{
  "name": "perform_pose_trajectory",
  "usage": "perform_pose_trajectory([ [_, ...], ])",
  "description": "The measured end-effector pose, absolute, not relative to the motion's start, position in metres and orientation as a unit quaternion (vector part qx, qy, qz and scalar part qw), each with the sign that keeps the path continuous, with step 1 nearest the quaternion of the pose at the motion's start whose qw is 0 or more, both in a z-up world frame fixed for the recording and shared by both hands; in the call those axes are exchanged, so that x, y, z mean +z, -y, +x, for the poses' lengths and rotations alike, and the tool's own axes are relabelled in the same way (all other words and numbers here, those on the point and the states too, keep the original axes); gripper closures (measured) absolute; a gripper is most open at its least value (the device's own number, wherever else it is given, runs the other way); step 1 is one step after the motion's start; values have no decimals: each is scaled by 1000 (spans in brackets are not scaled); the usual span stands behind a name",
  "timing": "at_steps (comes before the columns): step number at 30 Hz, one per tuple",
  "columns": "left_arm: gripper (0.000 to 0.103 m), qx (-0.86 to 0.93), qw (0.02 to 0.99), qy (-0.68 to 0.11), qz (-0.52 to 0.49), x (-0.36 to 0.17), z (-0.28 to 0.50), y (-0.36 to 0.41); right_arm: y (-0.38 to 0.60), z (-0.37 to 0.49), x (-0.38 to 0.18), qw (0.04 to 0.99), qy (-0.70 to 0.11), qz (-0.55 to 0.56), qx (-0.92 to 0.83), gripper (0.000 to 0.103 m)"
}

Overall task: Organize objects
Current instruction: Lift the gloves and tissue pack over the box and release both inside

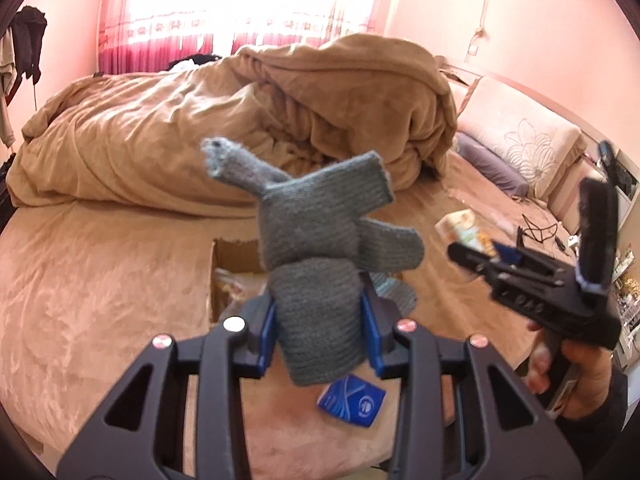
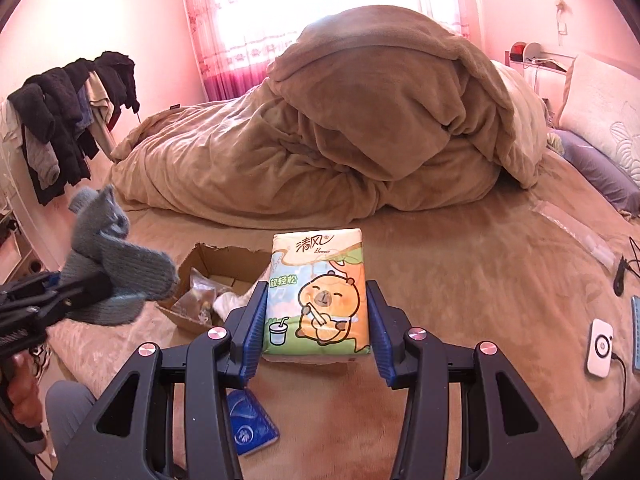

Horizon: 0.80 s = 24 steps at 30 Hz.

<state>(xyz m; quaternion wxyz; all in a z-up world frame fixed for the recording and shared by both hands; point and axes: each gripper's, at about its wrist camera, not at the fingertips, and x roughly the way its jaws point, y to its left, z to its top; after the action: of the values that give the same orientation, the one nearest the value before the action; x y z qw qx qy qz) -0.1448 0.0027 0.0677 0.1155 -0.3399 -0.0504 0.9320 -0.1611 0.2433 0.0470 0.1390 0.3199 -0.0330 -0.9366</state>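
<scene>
Left wrist view showed the grey knit glove (image 1: 320, 264) pinched at its cuff between the blue pads of the left tool (image 1: 320, 332), fingers splayed upward, held up off the bed (image 1: 100, 280). Right wrist view showed the tissue pack (image 2: 318, 296) (cartoon bear on the wrapper) clamped squarely by the right tool (image 2: 318, 320), likewise lifted. Both items were thus in hand, so the step looked like carrying them toward the cardboard box (image 2: 224, 256), which lay at about ten o'clock from the tissue pack and just behind the glove in the left view.

The box stood open with torn flaps; inside sat a clear plastic bag (image 2: 200, 292) of something brownish and a white wad, contents otherwise unclear. Next, I judged, each tool would need to move over the opening and release one at a time, since the box looked small. A blue packet (image 2: 250, 426) lay on the bed at six o'clock, not yet gathered.
</scene>
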Motion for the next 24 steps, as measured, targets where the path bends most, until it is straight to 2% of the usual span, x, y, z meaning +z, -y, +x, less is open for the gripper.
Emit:
perform_pose_trajectory([
  [8, 66, 928, 118, 45, -350, 51, -182, -7, -233, -189, 39, 147, 24, 323, -935, 55],
  [24, 66, 890, 113, 27, -441, -45, -255, -19, -226, -237, -17, 156, 51, 363, -917, 55],
])
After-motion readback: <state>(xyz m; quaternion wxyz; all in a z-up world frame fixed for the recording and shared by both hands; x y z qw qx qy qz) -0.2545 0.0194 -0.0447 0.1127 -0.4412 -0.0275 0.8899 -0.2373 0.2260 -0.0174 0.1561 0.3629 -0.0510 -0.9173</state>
